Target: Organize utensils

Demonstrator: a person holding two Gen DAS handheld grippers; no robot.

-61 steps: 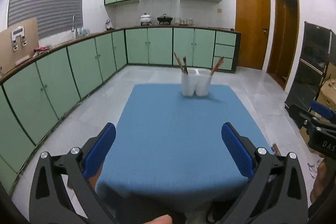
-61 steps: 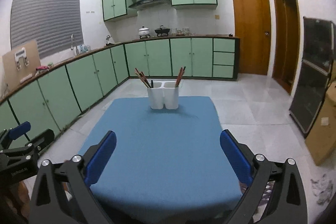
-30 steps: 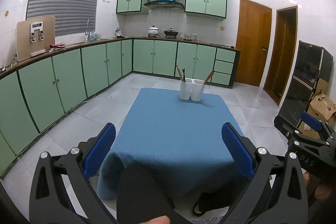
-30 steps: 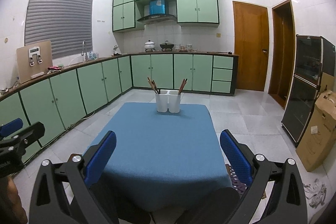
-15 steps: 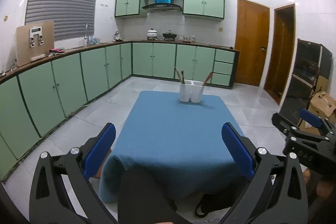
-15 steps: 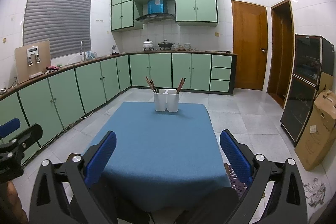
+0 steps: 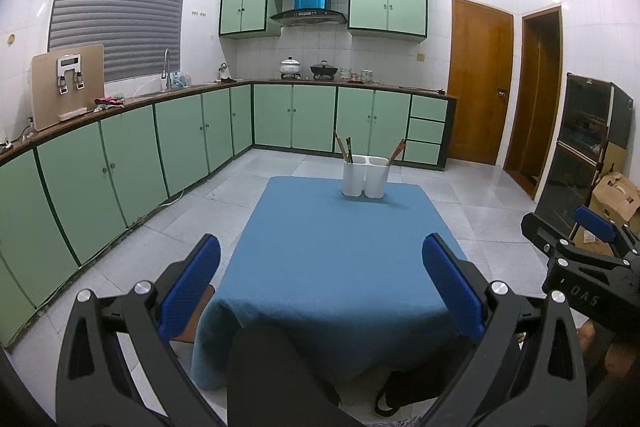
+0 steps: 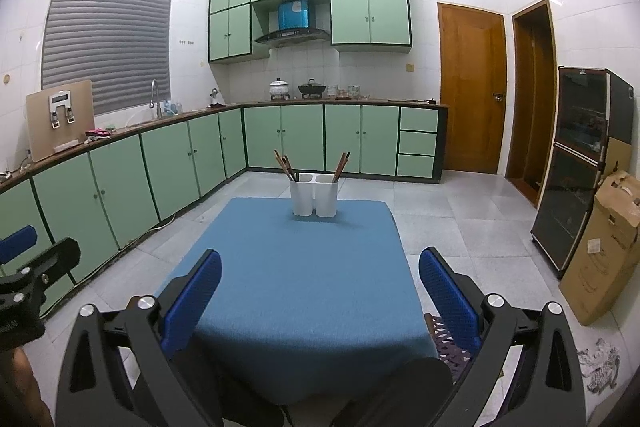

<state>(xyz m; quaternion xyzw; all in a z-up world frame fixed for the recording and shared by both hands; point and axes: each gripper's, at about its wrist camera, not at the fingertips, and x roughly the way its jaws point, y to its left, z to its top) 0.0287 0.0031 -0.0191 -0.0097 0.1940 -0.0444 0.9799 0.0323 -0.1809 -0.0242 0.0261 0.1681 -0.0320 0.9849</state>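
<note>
A white two-compartment utensil holder [image 7: 366, 175] [image 8: 314, 195] stands near the far edge of a table draped in blue cloth [image 7: 340, 251] [image 8: 304, 267]. Brown chopsticks [image 7: 344, 147] [image 8: 285, 165] lean out of its left cup, and a reddish pair [image 7: 397, 151] [image 8: 342, 166] leans out of its right cup. My left gripper [image 7: 320, 259] is open and empty, held back from the table's near edge. My right gripper [image 8: 320, 271] is open and empty too, above the near edge. Each gripper shows at the side of the other's view.
Green cabinets [image 7: 180, 143] line the left and far walls under a wooden counter. A dark glass cabinet [image 8: 576, 163] and cardboard boxes [image 8: 604, 251] stand at right. Two wooden doors [image 7: 480, 79] are at back right. A person's dark-clad knees [image 7: 272, 379] are below.
Both grippers have pulled back and risen from over the table, so the holder looks smaller and farther away. Both stayed open and empty throughout.
</note>
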